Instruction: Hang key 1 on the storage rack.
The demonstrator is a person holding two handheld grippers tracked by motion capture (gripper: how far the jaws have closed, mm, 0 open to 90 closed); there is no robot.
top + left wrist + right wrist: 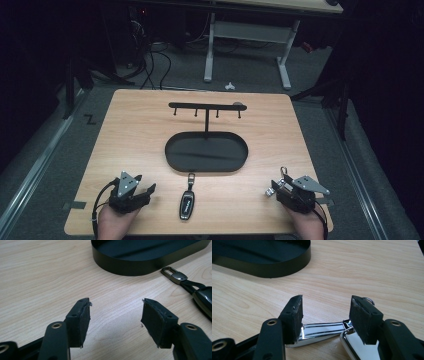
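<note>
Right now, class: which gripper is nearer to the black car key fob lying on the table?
Left. The left gripper sits open just beside the black car key fob, on its left; the right gripper is farther off, over a chrome keychain.

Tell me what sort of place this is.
Probably a lab or recording workspace, not a home: a wooden table with a black key stand staged on it, bundled cables on the grey floor behind, another height-adjustable desk, and dark surroundings.

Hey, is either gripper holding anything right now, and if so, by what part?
Nothing is held. The left gripper is open over bare table; the right gripper is open above the chrome key piece, not clamping it.
</note>
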